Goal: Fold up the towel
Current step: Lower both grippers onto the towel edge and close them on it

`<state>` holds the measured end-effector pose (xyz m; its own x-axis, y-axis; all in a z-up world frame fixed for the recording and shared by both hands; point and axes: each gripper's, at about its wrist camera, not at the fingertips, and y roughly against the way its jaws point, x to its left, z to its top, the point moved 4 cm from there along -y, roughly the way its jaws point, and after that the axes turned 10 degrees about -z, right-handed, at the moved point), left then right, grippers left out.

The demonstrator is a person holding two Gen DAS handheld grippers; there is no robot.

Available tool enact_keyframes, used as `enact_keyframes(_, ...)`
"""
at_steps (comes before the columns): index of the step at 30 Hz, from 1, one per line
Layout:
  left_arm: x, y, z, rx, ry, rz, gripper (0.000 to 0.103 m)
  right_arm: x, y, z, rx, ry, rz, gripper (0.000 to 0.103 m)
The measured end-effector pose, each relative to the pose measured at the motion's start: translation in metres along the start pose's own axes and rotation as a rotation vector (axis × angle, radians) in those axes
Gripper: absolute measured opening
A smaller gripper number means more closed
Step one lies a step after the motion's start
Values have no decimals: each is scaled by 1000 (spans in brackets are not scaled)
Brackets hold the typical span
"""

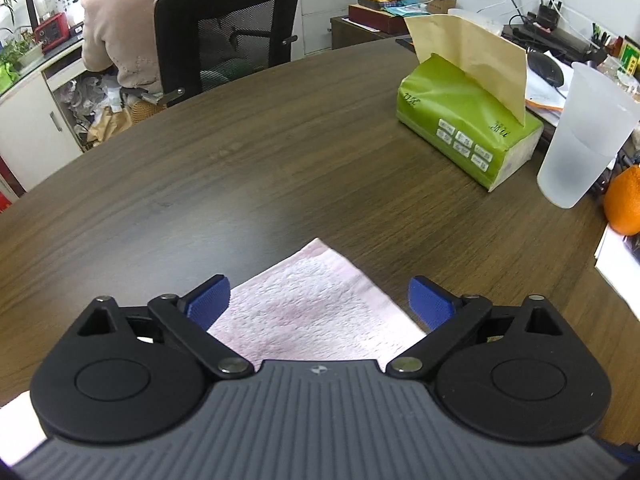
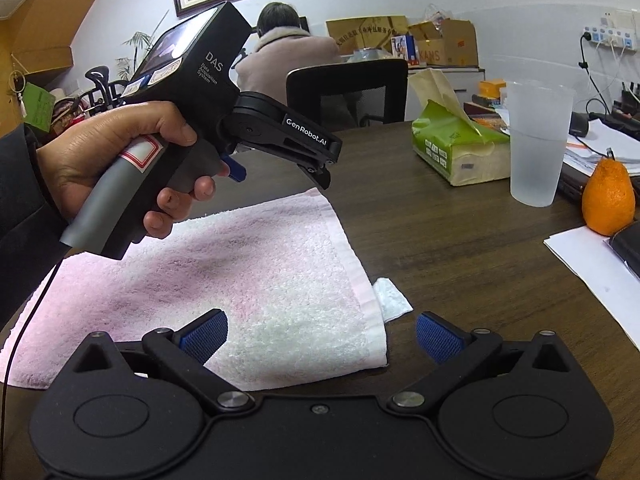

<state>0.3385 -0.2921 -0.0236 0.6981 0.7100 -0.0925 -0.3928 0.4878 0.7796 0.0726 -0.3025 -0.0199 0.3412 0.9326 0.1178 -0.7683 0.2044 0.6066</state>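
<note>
A pink and white towel [image 2: 256, 280] lies flat on the dark wooden table, folded, with a small corner of a lower layer showing at its right edge. In the left wrist view its far corner [image 1: 316, 300] lies between my fingers. My left gripper [image 1: 319, 304] is open and empty, hovering above that corner. It also shows in the right wrist view [image 2: 320, 172], held in a hand above the towel's far edge. My right gripper [image 2: 320, 338] is open and empty, just above the towel's near right corner.
A green tissue pack [image 1: 468, 128] and a frosted plastic cup [image 1: 580, 140] stand at the table's far right, with an orange fruit [image 2: 608, 200] and papers [image 2: 592, 256] beside them. A person in an office chair [image 1: 228, 36] sits beyond the table.
</note>
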Motion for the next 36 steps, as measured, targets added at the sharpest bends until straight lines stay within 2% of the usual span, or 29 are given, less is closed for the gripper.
enact_keyframes(5,-3,-10,2,13,5,-2,96,-2,-2,-2,10,-6,-1,101)
enact_keyframes(9,-4,-20,3,34,11,-3,86,-4,-5,-2,12,-12,-4,101)
enact_keyframes(16,1,-33,4,51,40,17,85,-6,-11,-2,21,-22,-2,101)
enact_keyframes(23,0,-41,3,71,35,7,78,-8,-18,-3,27,-53,13,99)
enact_keyframes(36,2,-45,3,79,32,-26,77,-6,-26,-4,49,-67,30,96)
